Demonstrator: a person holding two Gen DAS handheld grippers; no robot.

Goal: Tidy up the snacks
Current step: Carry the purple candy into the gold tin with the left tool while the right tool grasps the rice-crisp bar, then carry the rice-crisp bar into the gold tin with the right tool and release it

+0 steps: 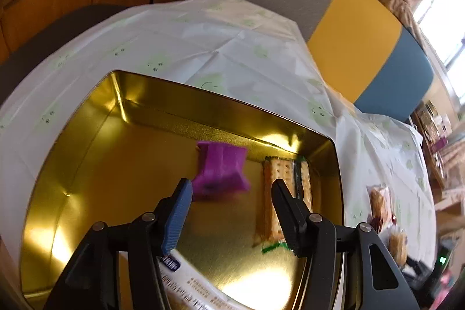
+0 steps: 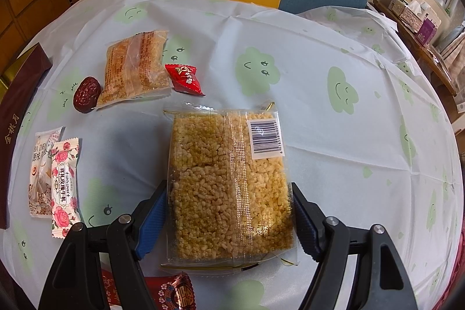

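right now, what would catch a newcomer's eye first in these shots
The shiny gold metal tin fills the left wrist view, with a blurred purple wrapped snack inside beyond the left gripper. In the right wrist view, a clear-wrapped golden puffed-rice cake sits between the right gripper's fingers.

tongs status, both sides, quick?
Left tongs: open over the gold tin, purple candy loose just ahead.
Right tongs: closed on the rice cracker pack.
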